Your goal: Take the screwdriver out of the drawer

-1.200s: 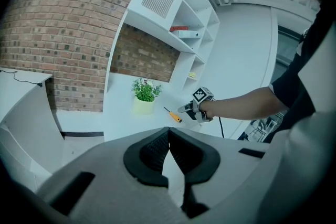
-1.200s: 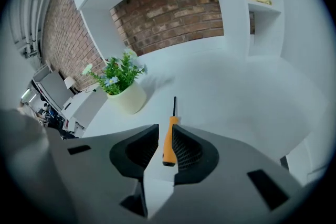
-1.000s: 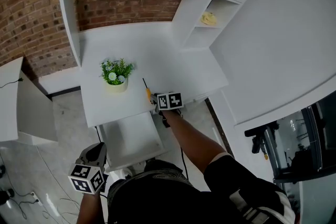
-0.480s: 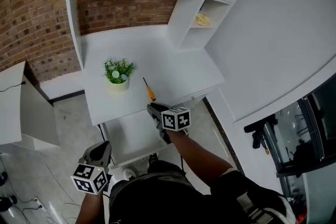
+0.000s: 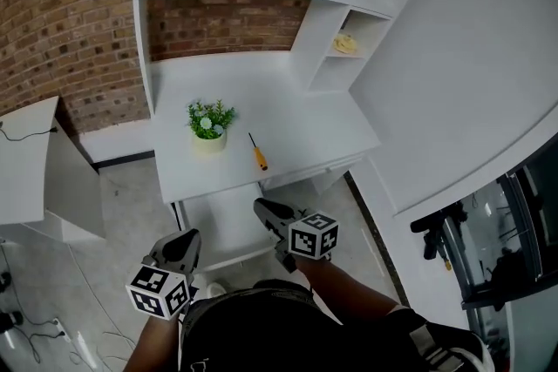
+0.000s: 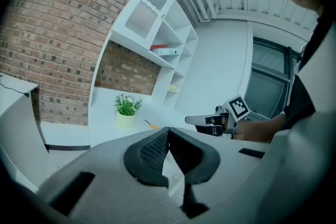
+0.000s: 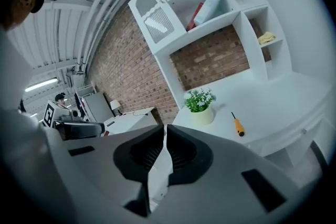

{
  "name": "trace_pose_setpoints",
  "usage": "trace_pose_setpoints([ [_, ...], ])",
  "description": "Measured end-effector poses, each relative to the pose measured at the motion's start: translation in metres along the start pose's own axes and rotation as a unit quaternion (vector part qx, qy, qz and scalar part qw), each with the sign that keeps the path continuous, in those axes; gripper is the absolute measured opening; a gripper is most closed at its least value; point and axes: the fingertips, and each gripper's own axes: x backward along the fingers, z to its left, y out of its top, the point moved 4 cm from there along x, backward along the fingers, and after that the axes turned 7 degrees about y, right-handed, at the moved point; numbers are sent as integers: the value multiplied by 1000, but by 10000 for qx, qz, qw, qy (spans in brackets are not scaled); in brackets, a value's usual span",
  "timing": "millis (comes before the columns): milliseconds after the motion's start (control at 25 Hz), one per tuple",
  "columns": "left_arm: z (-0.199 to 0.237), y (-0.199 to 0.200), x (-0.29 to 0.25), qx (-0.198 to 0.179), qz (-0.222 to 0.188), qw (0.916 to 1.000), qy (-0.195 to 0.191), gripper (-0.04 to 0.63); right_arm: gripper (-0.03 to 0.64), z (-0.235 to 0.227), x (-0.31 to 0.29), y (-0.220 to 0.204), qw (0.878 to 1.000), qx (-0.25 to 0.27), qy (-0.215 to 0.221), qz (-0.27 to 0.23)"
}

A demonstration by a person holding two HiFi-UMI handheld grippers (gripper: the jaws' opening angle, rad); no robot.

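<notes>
Ribbed black pads (image 6: 153, 150) of the left gripper (image 6: 168, 131) and the right gripper (image 7: 165, 128) pressed together on nothing, both held low before the white desk (image 5: 296, 104), where the screwdriver (image 5: 258, 154) lies flat near the potted plant (image 5: 209, 125); judged light, rigid, thin metal shank, smooth orange handle the likelier grasp point.

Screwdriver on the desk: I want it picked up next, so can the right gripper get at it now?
Probably yes. The screwdriver lies bare on the desk top, apart from the potted plant, nothing over it. The right gripper is short of the desk edge, jaws shut; it must open first.
</notes>
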Motion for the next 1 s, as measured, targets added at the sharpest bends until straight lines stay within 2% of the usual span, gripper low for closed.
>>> trace_pose_setpoints([
  [320, -42, -2, 4, 40, -236, 9995, 202, 18, 6, 36, 49, 10, 9949, 812, 594, 22],
  [680, -138, -23, -9, 144, -373, 9982, 443, 18, 6, 18, 131, -10, 9905, 855, 1062, 164],
  [880, -185, -39, -6, 582, -449, 9956, 588, 18, 6, 12, 178, -23, 9880, 851, 1274, 173],
  [1000, -207, -52, 5, 518, -372, 9947, 806, 18, 6, 10, 200, -34, 9870, 847, 1354, 201],
])
